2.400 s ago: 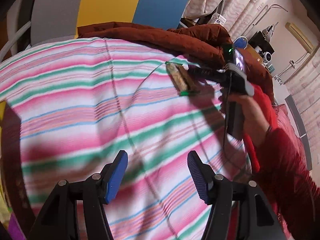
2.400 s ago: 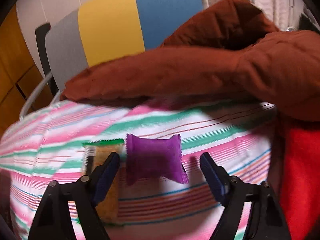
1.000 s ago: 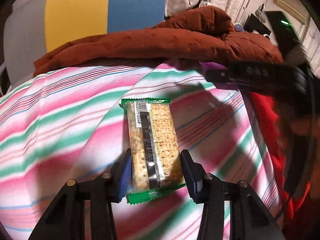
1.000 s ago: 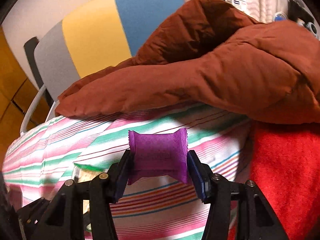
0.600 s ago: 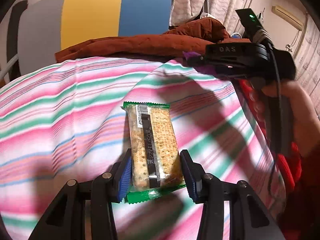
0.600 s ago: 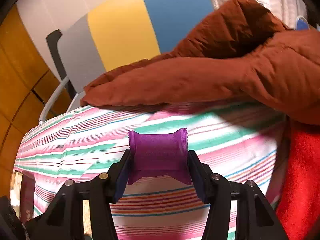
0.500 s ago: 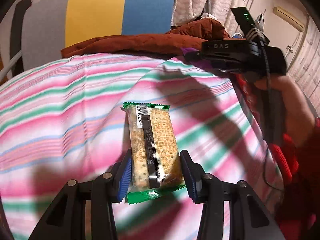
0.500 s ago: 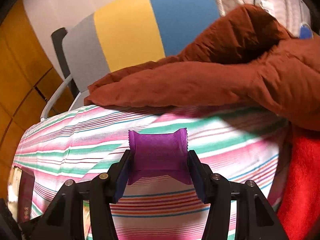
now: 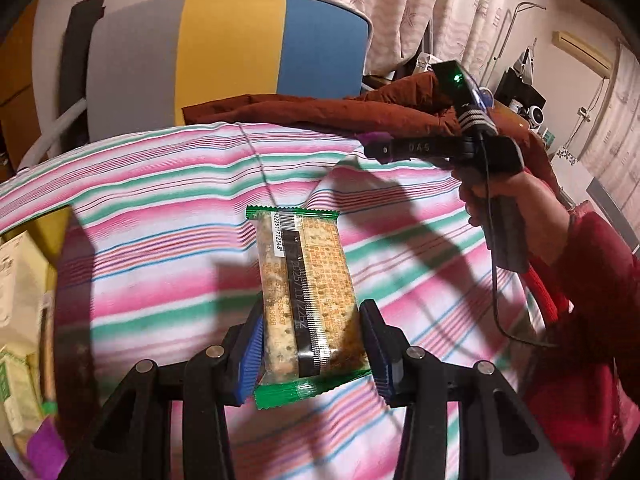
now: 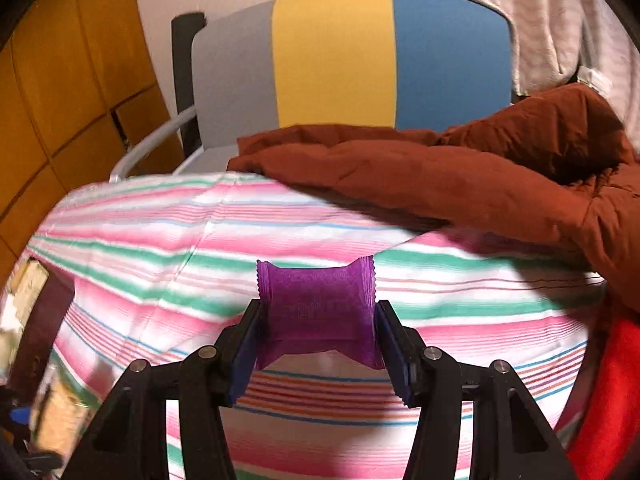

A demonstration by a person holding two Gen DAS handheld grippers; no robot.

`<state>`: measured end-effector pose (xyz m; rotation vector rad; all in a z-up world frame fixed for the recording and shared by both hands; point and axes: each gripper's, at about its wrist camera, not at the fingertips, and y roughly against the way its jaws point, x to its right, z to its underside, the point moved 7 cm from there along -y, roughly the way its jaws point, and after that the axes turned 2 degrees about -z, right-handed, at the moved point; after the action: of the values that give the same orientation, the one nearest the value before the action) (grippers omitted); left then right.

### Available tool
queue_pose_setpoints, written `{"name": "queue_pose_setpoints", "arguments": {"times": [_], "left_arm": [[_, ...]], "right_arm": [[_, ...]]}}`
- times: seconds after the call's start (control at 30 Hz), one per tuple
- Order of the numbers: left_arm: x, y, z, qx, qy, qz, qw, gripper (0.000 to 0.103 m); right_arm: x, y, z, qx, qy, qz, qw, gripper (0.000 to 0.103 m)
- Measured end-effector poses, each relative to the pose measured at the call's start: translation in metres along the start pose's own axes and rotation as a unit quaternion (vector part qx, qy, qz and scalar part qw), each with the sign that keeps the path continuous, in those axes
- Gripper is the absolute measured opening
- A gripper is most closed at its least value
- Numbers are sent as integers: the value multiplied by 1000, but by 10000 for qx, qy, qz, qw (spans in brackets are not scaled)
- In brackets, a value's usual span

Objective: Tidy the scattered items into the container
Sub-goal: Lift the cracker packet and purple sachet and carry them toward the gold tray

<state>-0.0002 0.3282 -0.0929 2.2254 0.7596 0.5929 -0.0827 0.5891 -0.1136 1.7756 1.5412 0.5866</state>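
Container (image 9: 24, 300) cut off at left edge, contents blurred, left gripper (image 9: 312, 344) fingers pinching cracker packet (image 9: 306, 296) above striped sheet (image 9: 160, 240), right gripper (image 10: 316, 336) fingers pinching purple sachet (image 10: 316, 312), brown jacket (image 10: 440, 184) and chair (image 10: 360, 60) behind.

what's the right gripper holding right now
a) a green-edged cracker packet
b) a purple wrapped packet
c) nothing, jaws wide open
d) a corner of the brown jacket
b: in the right wrist view the right gripper has its pads pressed on both sides of the purple wrapped packet, held above the striped cloth; the cracker packet sits in the left gripper.
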Motion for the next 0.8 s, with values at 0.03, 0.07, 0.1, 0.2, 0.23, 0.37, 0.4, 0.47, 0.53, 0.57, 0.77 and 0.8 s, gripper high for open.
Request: {"name": "queue_pose_setpoints", "arguments": {"times": [0.03,0.07,0.1,0.2,0.23,0.37,0.4,0.47,0.53,0.57,0.77,0.8], "left_arm": [[-1,3,2,7,22,17,10000,46],[-4,8,5,22,50,33,10000,46],[-7,14,7,43,75,42,10000,46],[-12,25,9,103,150,104,9998,46],[-14,30,10,131,178,113,9997,46],[-27,50,12,289,322,119,9990,46],[-32,56,13,324,373,87,9987,46],[-41,65,17,387,458,44,9982,46],[-53,76,21,445,566,-34,9974,46],[-59,81,23,475,634,-66,9968,46],[-104,112,35,678,1035,-289,9919,46],[-110,116,38,696,1107,-315,9909,46]], "right_arm": [[-5,-1,3,-66,57,10,10000,56],[-10,-1,7,-150,102,16,9998,56],[-13,-1,9,-197,119,22,9997,56],[-33,4,14,-310,208,-40,9993,56],[-39,7,15,-315,256,-75,9991,56],[-80,20,20,-298,431,-322,9981,56],[-89,22,21,-302,447,-385,9978,56],[-118,28,25,-297,528,-605,9963,56],[-144,34,30,-286,663,-763,9945,56],[-159,37,33,-282,729,-832,9935,56],[-235,58,47,-207,945,-1369,9859,56],[-247,60,49,-199,968,-1453,9844,56]]}}
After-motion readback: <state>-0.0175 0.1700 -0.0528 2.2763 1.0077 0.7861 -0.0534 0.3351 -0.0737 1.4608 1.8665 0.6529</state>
